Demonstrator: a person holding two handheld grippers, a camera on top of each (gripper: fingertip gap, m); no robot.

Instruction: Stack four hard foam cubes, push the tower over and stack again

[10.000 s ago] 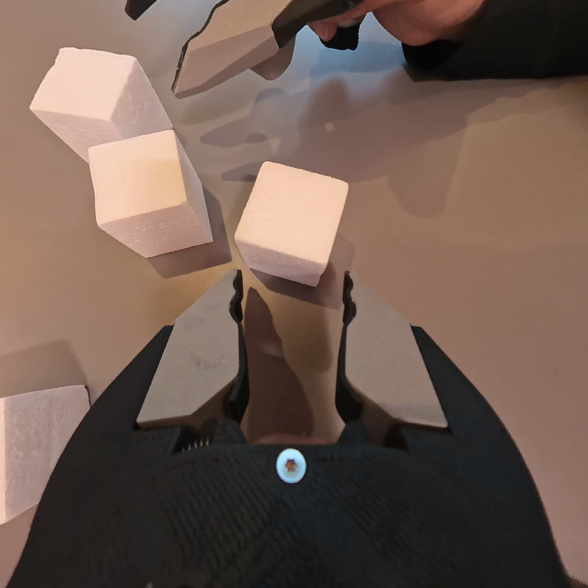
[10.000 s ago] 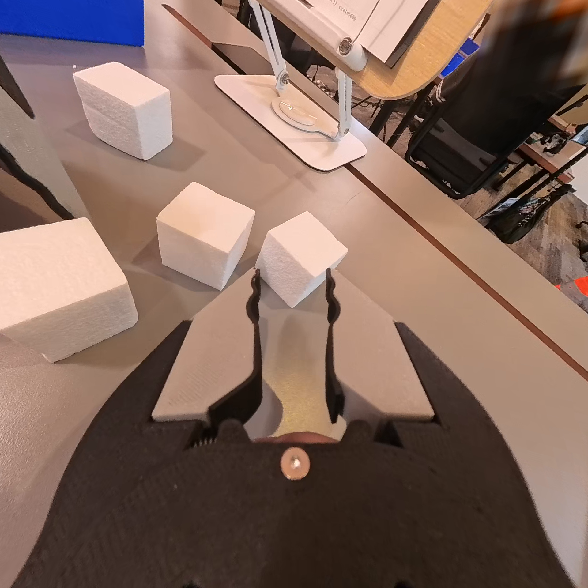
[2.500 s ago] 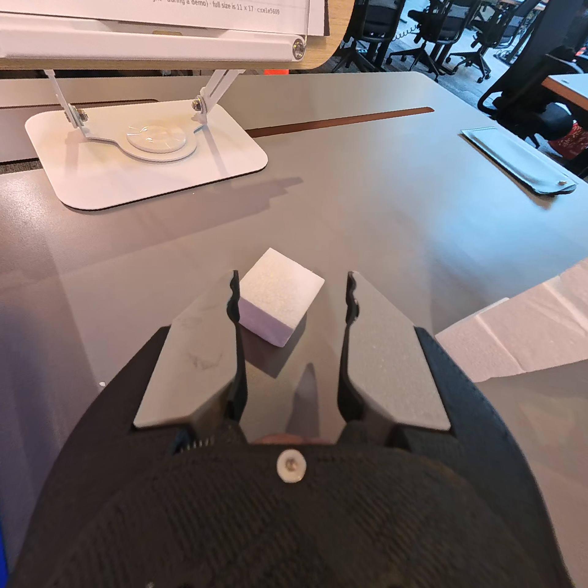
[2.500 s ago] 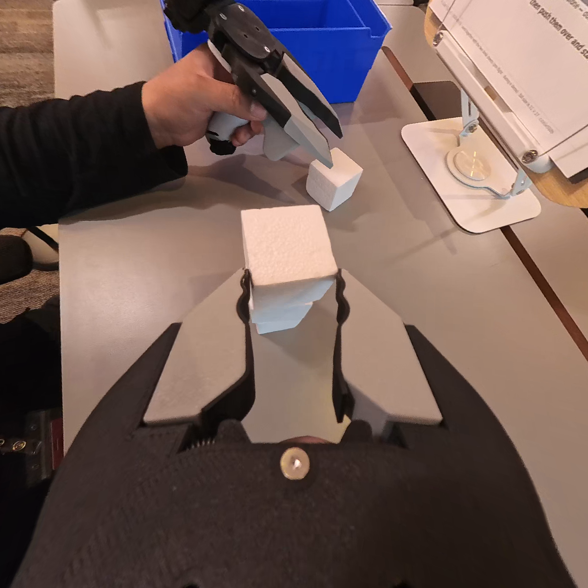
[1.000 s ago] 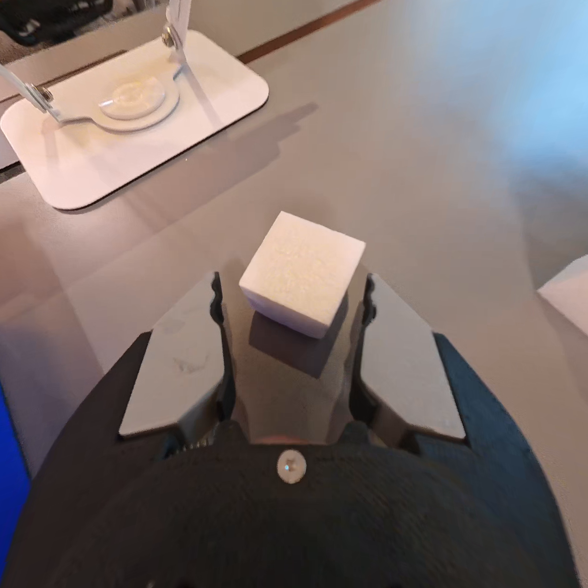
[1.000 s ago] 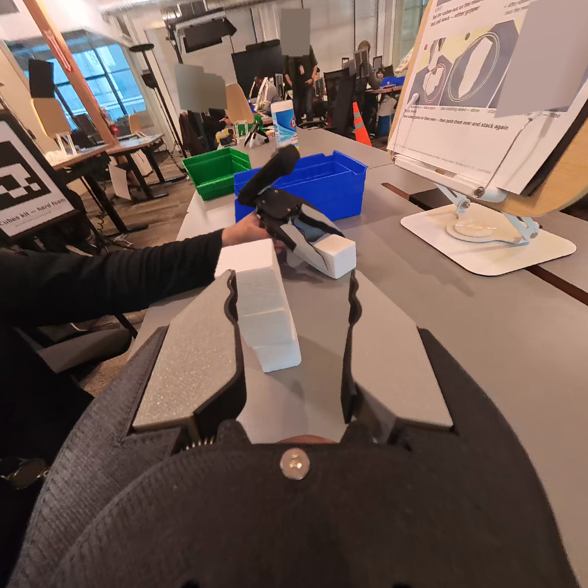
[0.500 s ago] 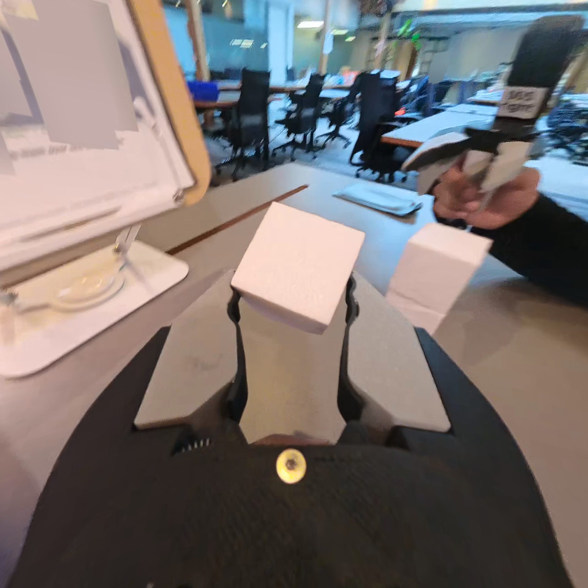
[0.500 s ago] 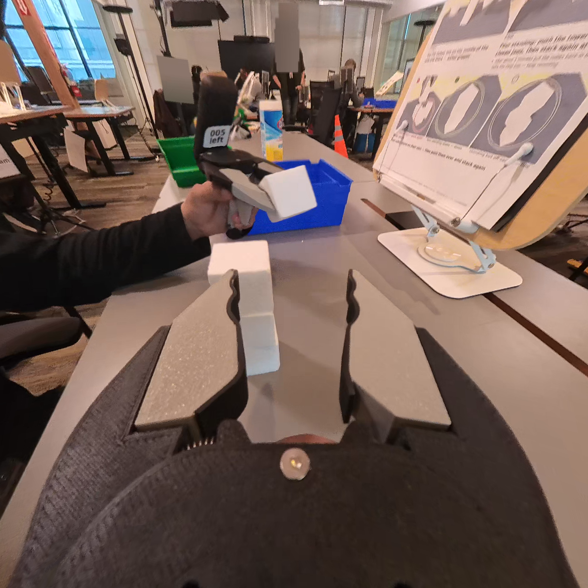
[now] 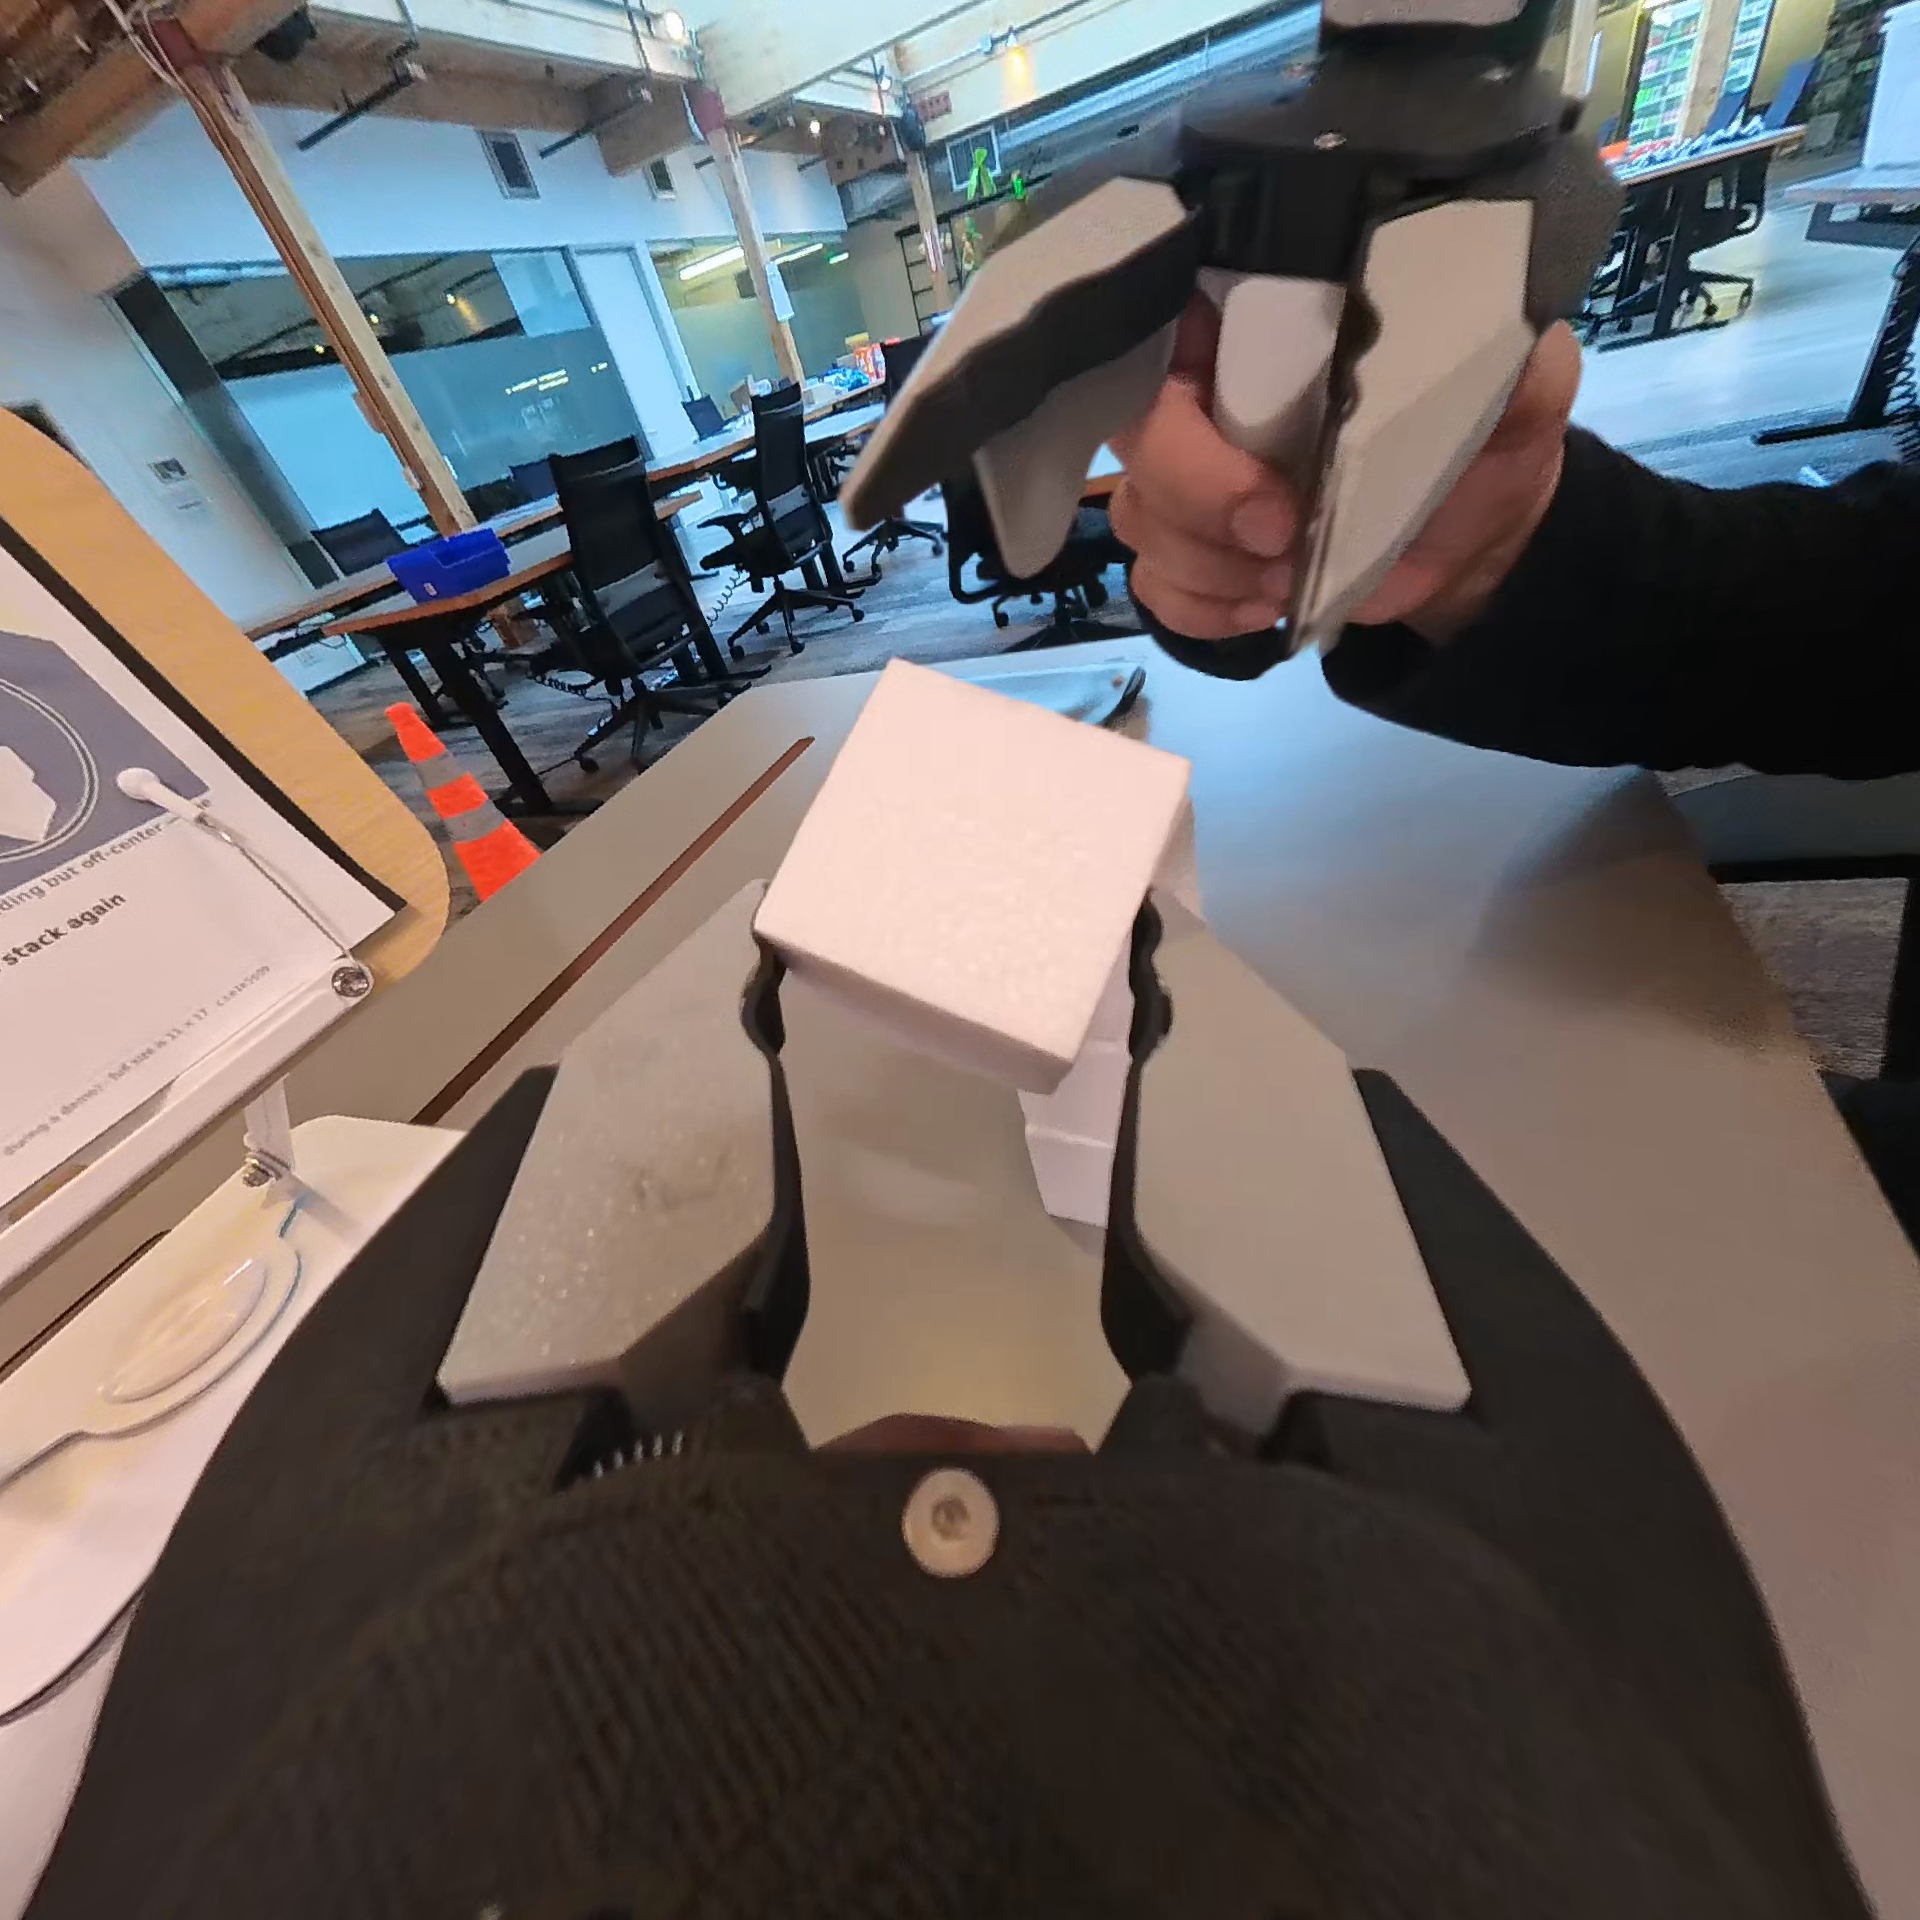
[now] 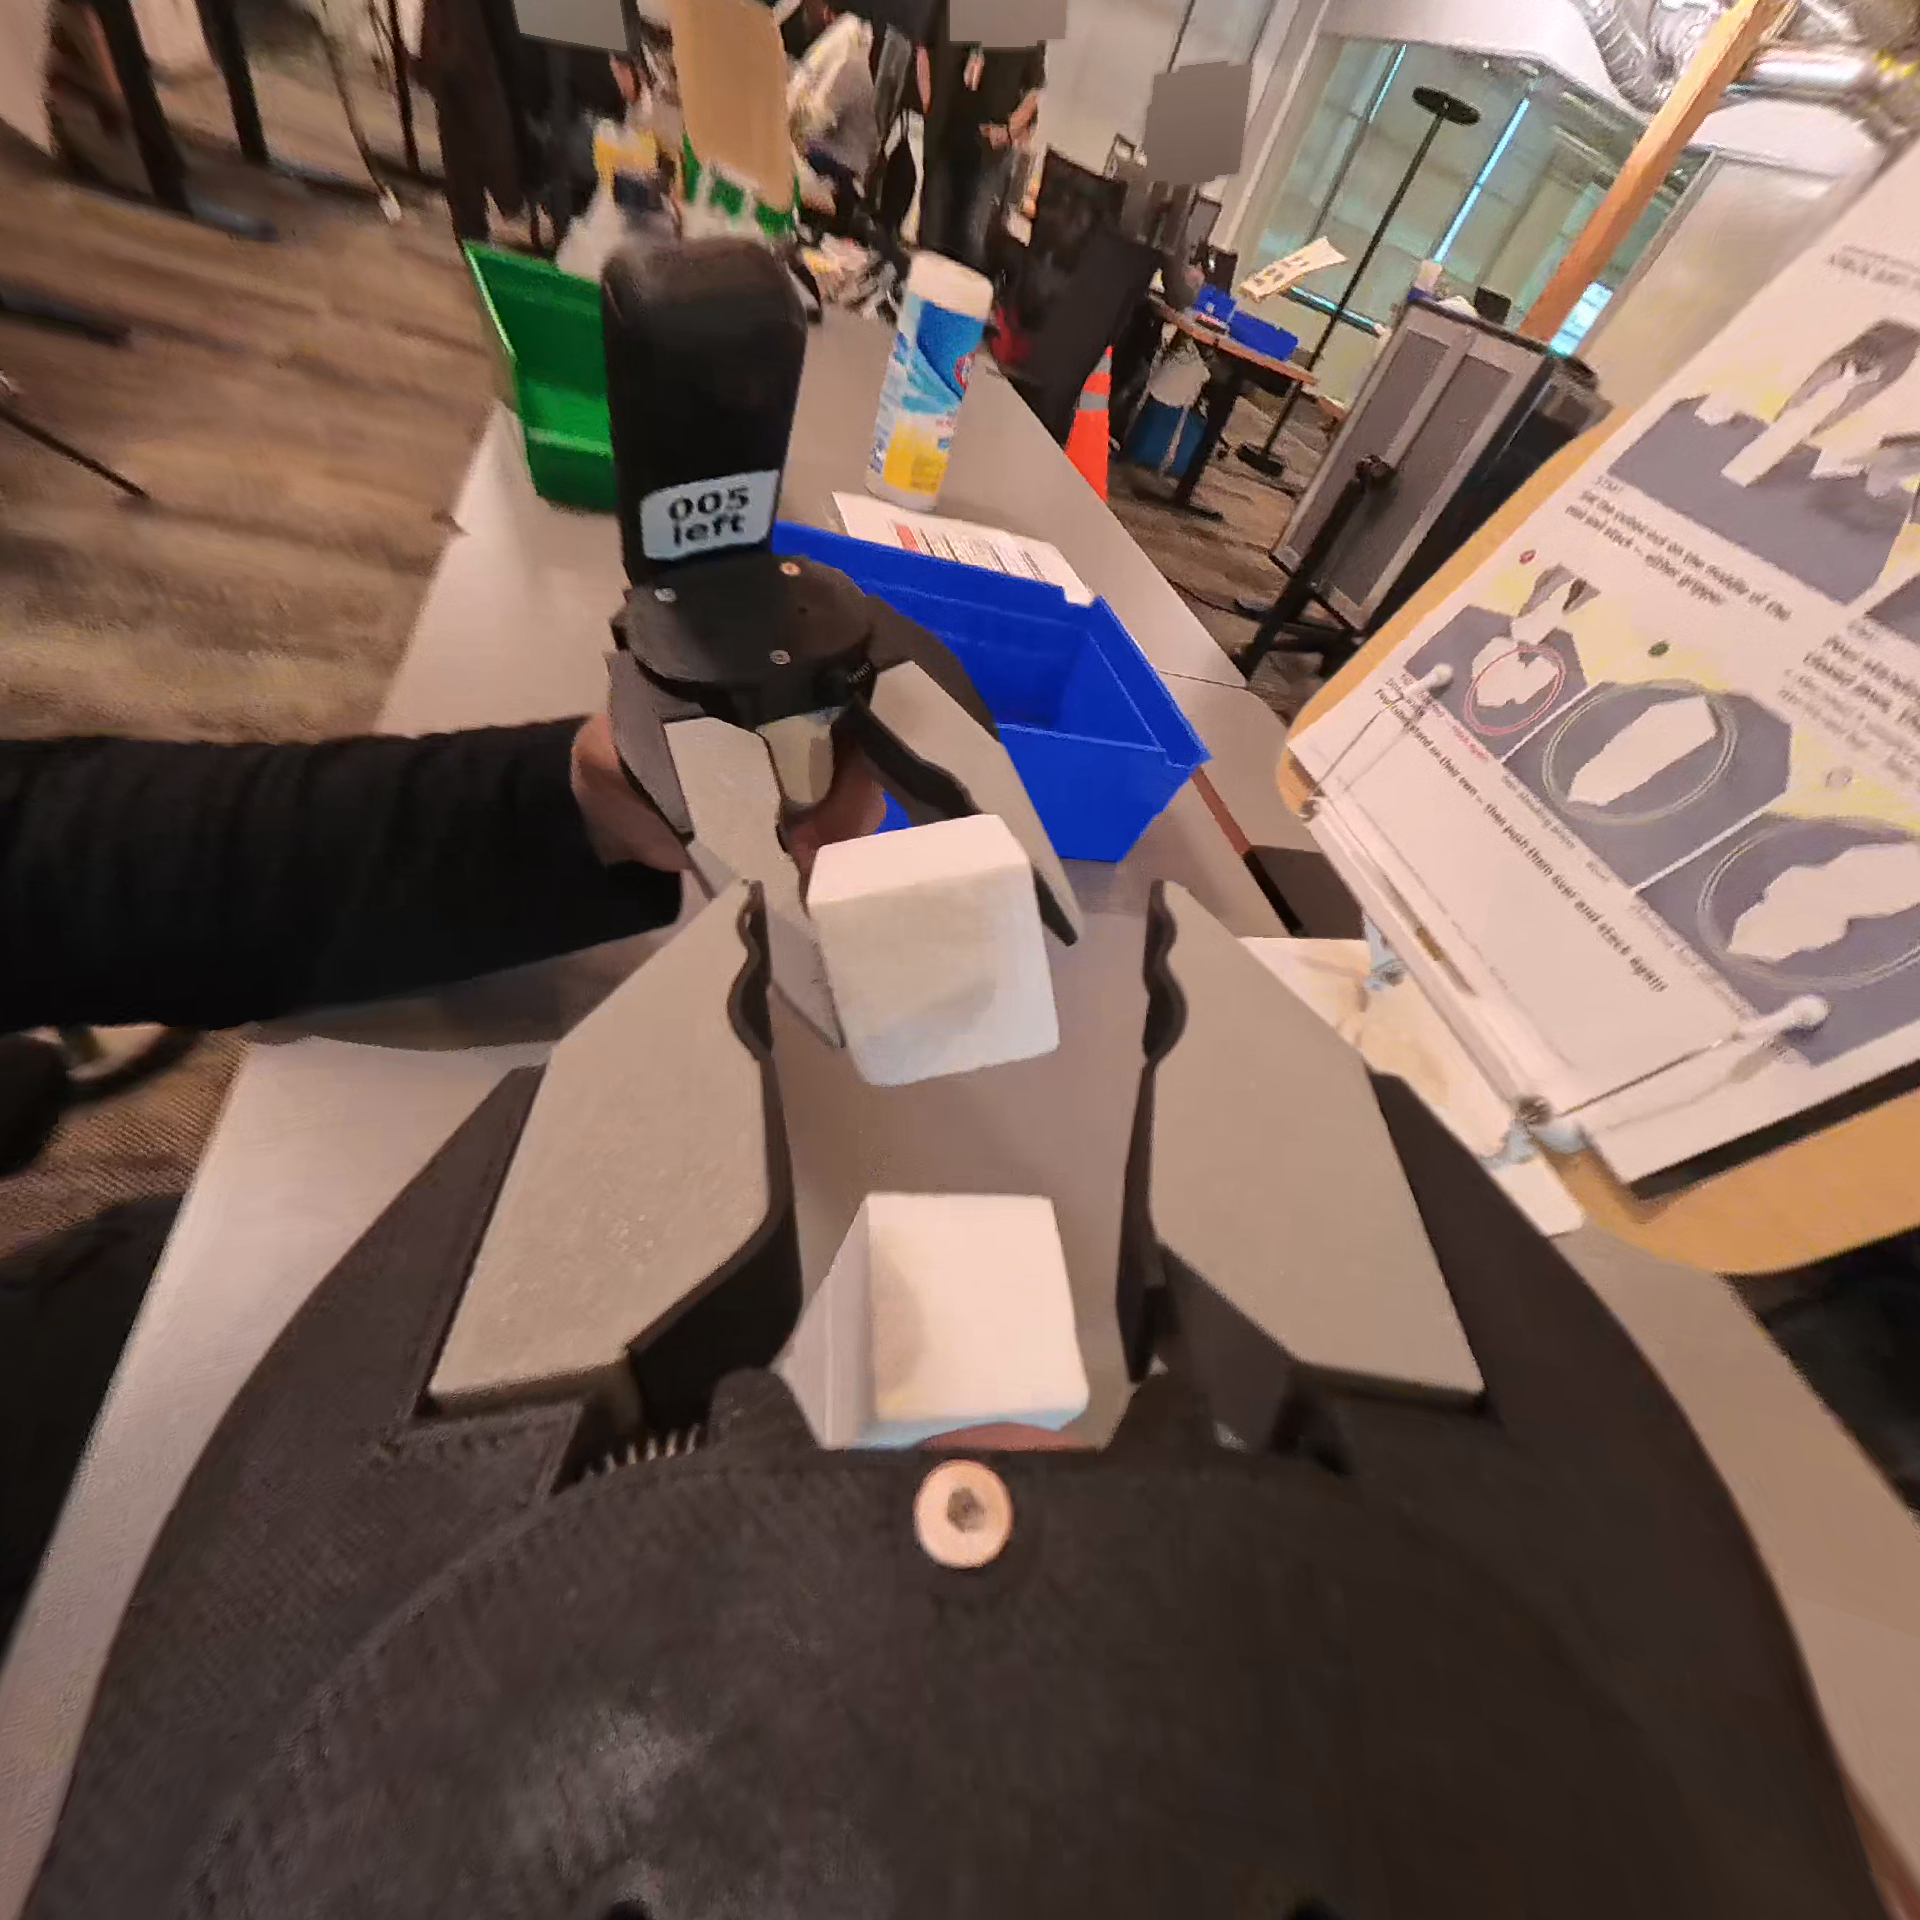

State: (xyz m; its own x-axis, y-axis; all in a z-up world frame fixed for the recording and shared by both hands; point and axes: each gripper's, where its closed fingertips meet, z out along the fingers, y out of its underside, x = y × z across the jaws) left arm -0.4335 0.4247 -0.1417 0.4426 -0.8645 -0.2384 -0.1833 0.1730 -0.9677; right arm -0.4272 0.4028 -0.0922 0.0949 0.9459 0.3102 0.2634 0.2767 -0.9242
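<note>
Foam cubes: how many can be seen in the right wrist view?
2: one cube held by the left gripper, one tower top below between the right gripper's fingers. Lower cubes are hidden.

Grey table (image 10: 499, 644) carries a blue bin (image 10: 1049, 686) with a printed sheet (image 10: 966, 545) on its far rim, a green bin (image 10: 545, 364) farther back and a wipes canister (image 10: 925, 384) between them. Instruction sheet on a wooden board (image 10: 1662, 748) leans at right on a white stand (image 9: 135, 1340), whose base plate sits on the table. Orange traffic cone (image 9: 457, 810) stands on the floor beyond the table edge, with black office chairs (image 9: 623, 582) and desks (image 9: 499, 582) behind it, background blurry.
</note>
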